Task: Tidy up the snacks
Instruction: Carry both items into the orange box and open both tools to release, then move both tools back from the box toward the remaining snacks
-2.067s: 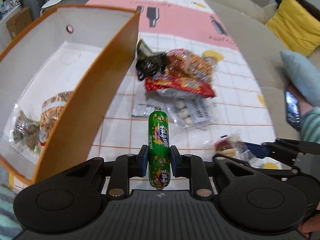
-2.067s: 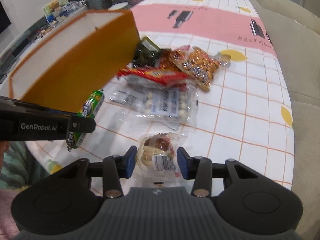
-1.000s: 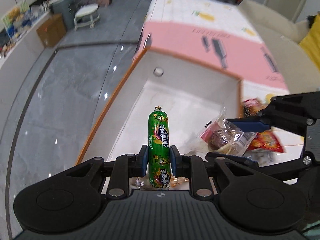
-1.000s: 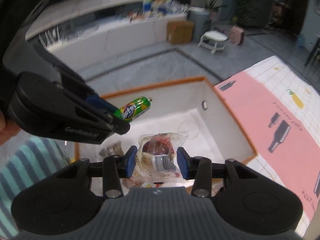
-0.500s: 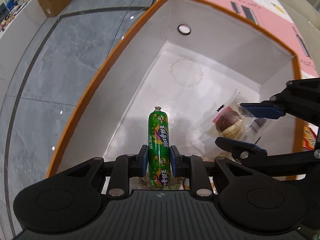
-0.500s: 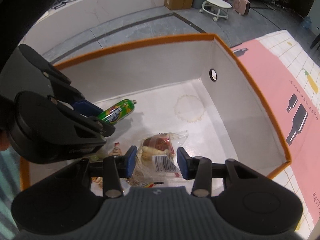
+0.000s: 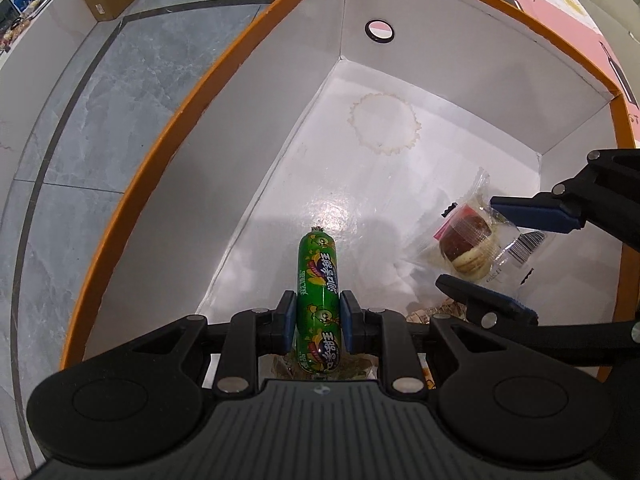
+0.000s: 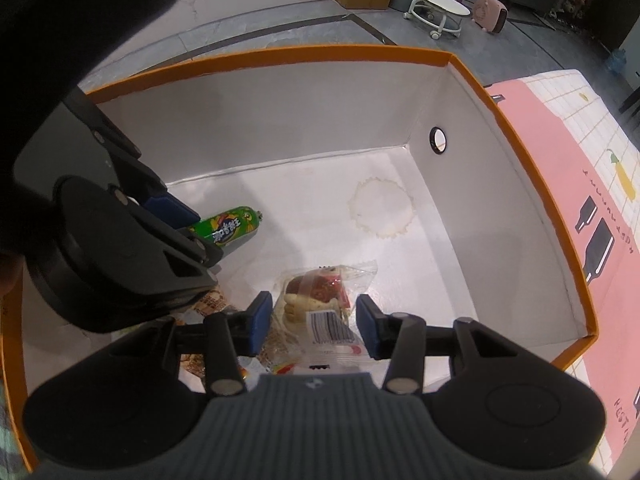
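My left gripper [image 7: 314, 314] is shut on a green sausage stick [image 7: 317, 280] and holds it inside the orange-rimmed white box [image 7: 168, 132], near the left wall. The stick shows in the right wrist view [image 8: 230, 227] too. My right gripper [image 8: 312, 318] has its jaws apart around a clear-wrapped pastry packet [image 8: 320, 300], which sits between the pads with gaps on both sides, low over the box floor. In the left wrist view the packet [image 7: 472, 248] lies between the right gripper's fingers [image 7: 532, 214].
Other snack packets [image 8: 208, 304] lie on the box floor under both grippers. The box has a round hole [image 8: 438, 140] in its far wall and a ring stain [image 8: 380, 208] on its floor. A pink and white tablecloth [image 8: 608, 208] lies to the right. Grey floor lies beyond the box.
Both grippers carried their snacks from the table over the box, then lowered into it. In the last half second the right gripper's jaws opened slightly off the pastry packet.
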Available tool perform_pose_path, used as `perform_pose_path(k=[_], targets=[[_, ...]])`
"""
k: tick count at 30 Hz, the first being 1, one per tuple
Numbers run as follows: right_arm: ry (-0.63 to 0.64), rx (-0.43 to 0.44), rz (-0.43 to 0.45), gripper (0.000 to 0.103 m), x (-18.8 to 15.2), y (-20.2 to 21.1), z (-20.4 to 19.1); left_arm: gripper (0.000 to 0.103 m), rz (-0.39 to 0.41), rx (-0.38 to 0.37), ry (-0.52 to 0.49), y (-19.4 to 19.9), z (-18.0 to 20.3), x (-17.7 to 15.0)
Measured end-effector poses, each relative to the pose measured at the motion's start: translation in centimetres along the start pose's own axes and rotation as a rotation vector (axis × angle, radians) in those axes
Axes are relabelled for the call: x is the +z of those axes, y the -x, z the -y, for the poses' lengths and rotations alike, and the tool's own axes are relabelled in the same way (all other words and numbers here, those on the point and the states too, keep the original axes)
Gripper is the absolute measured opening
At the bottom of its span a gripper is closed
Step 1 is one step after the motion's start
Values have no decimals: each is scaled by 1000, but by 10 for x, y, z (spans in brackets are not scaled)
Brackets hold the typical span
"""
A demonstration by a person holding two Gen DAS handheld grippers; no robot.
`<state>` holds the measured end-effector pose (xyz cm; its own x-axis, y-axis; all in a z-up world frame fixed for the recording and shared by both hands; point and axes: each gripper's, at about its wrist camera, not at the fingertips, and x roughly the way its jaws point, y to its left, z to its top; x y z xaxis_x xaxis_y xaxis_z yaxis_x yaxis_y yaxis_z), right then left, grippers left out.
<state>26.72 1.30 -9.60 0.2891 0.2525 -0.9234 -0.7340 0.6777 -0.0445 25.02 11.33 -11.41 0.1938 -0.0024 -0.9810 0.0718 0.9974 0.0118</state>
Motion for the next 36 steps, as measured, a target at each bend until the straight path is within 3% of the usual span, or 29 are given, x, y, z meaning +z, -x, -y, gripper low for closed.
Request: perform_pose_path(k=[3,10,15,23,29,36], targets=[[10,-1,3,45,-1,2,-1,29,12,10,-6,4,2,1],[27,-27,29,63,1,13,-6,42,54,47,-36,22,9,-4],[27,-40,67,67,6,31,-8,45,104,66,-41,43,10,-3],[-7,-76,165,70,3,76,-4,54,266,100,-6,98,10,-12],[-93,-143,291,71,-29,120,5,59,397,84,38,136,21,-27],[-308,-130,390,76,-92,155,20,65,545,-4,-54,158,61,-56]])
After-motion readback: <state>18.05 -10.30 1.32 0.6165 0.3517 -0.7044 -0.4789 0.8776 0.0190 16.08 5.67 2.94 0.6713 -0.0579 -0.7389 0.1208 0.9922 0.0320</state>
